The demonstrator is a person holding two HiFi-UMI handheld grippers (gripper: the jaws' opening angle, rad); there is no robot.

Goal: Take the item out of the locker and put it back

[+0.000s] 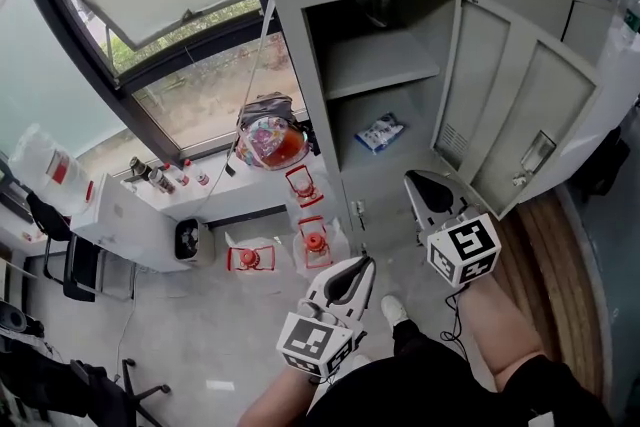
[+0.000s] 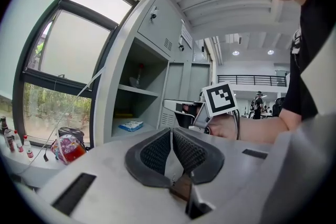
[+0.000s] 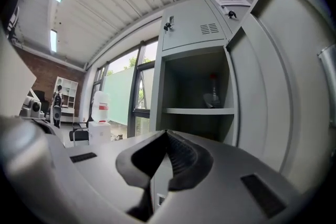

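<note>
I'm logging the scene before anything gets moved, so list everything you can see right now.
locker: one, grey, straight ahead, door open
packet: one, blue and white, inside the locker below its shelf
bottle-like item: one, clear, on the locker's shelf
bag: one, multicoloured, on the window sill
red stands: three, below the bag, left of the locker
small bottles: several, on the sill left of the bag
jug: one, white with red label, far left
left claw: grey, shut, empty
right claw: grey, shut, empty, before the open locker
</note>
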